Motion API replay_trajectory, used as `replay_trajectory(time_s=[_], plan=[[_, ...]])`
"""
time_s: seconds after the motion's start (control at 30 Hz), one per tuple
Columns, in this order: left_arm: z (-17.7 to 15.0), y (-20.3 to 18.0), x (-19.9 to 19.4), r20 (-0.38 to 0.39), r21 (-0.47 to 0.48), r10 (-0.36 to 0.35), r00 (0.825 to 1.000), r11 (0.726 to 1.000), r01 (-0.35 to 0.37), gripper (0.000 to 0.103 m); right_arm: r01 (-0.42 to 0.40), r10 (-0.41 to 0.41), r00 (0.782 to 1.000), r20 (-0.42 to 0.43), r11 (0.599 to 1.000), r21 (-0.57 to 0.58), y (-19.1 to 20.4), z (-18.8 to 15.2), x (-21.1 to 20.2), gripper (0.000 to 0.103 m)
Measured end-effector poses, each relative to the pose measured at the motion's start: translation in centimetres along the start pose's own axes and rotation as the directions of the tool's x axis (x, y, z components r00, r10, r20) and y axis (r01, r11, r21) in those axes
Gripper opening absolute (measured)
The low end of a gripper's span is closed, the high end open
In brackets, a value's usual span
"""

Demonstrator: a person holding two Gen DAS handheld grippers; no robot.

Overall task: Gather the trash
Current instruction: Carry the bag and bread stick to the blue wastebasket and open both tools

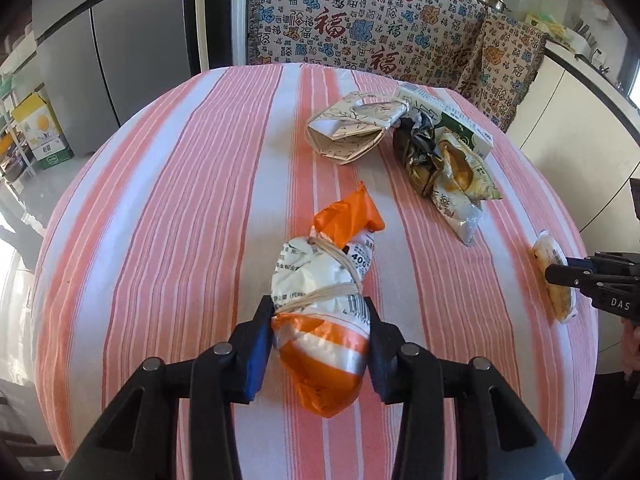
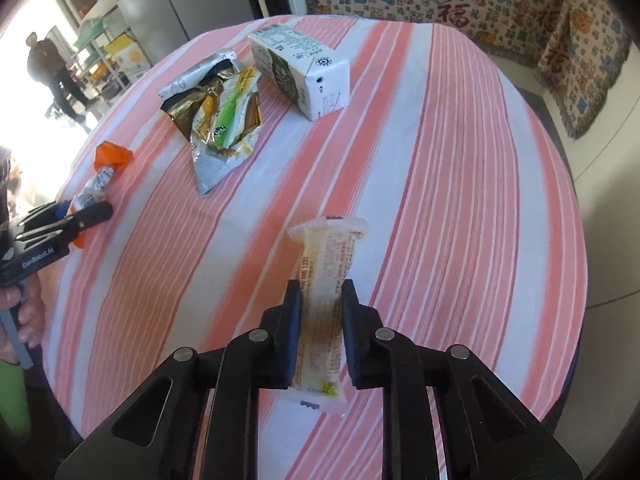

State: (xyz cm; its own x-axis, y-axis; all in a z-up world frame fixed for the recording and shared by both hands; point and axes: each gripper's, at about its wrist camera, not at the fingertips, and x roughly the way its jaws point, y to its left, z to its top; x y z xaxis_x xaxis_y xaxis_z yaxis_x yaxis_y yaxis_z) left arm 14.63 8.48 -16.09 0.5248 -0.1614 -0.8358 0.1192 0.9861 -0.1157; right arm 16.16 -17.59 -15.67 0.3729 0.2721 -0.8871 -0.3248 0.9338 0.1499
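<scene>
The left gripper (image 1: 320, 344) clamps the orange-and-white bag (image 1: 326, 300) bound with rubber bands; the right gripper (image 2: 320, 332) pinches a clear snack wrapper (image 2: 326, 304) across its middle — both still on the striped tablecloth (image 1: 180, 200), gripped low for lifting away.

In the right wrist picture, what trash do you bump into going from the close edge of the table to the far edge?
Clear snack wrapper held in the right tongs → crumpled foil wrappers → milk carton.
</scene>
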Motion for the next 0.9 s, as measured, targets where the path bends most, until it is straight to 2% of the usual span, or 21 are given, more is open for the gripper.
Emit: replay_trajectory(time_s=[0.2, 0.43, 0.53, 0.67, 0.77, 0.9], plan=[[-1.4, -3.6, -2.2, 0.038, 0.034, -0.077, 0.996, 0.997, 0.076, 0.041, -0.055, 0.054, 0.996, 0.072, 0.998, 0.012, -0.6, -1.2, -3.6, 0.017], [-1.5, -11.4, -2.9, 0.048, 0.1, -0.205, 0.978, 0.975, 0.2, 0.041, -0.072, 0.064, 0.99, 0.124, 0.995, 0.064, -4.0, -3.9, -6.7, 0.017], [-1.3, -15.3, -2.6, 0.033, 0.145, -0.249, 0.968, 0.959, 0.241, 0.041, -0.056, 0.038, 0.987, 0.155, 0.992, 0.115, -7.2, -5.6, -8.8, 0.017], [-0.5, -21.5, -2.1, 0.004, 0.208, -0.317, 0.948, 0.928, 0.309, 0.041, 0.025, -0.06, 0.982, 0.178, 0.981, 0.193, -12.8, -7.8, -11.6, 0.017], [0.2, -26.2, -1.4, -0.019, 0.251, -0.364, 0.931, 0.9, 0.357, 0.041, 0.064, -0.112, 0.979, 0.168, 0.962, 0.267, -17.3, -9.3, -12.8, 0.017], [0.9, -32.7, 0.2, -0.052, 0.304, -0.396, 0.917, 0.868, 0.392, 0.041, 0.1, -0.157, 0.976, 0.151, 0.939, 0.33, -21.9, -10.6, -13.4, 0.017]])
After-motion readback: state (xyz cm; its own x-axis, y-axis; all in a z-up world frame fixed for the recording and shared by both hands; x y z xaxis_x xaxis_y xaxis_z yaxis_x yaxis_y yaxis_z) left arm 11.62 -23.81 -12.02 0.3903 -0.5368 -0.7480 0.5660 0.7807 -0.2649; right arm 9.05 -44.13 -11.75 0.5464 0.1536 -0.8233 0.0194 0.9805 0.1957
